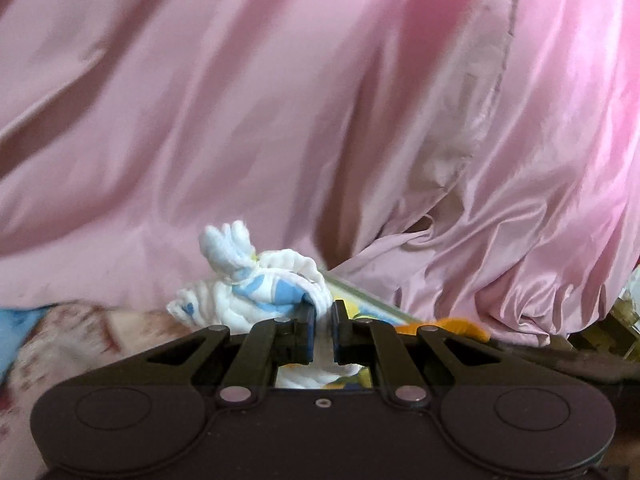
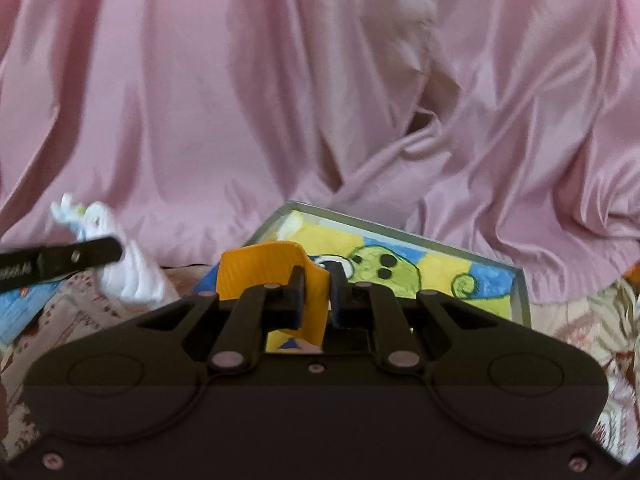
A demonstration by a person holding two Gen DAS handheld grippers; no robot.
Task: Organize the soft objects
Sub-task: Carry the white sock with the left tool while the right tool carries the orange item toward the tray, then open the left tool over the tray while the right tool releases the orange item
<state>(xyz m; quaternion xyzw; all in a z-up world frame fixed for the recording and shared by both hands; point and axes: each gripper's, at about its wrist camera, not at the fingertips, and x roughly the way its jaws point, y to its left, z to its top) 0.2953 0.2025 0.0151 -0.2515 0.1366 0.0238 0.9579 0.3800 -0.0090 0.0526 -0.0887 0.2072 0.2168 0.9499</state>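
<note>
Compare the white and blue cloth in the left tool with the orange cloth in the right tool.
The white and blue cloth is patterned, bunched and puffy; the orange cloth is a single plain colour and lies in a flatter fold. The white and blue cloth spills out to the left of the left tool; the orange cloth rises above the right tool. Each is pinched between closed tool fingers.

Soft, even daylight, moderately bright; source not visible. The pink satin sheet behind the left claw shows a sheen, brightest at upper right, with dull shadow bands down its folds. Same sheet beyond the right claw: folds shaded, weaker sheen at right. Both views smeared, edges soft throughout; the white cloth left of the right claw is most blurred. Corners dark, fisheye bending toward the rims. Claw bodies near-black, little detail.
</note>
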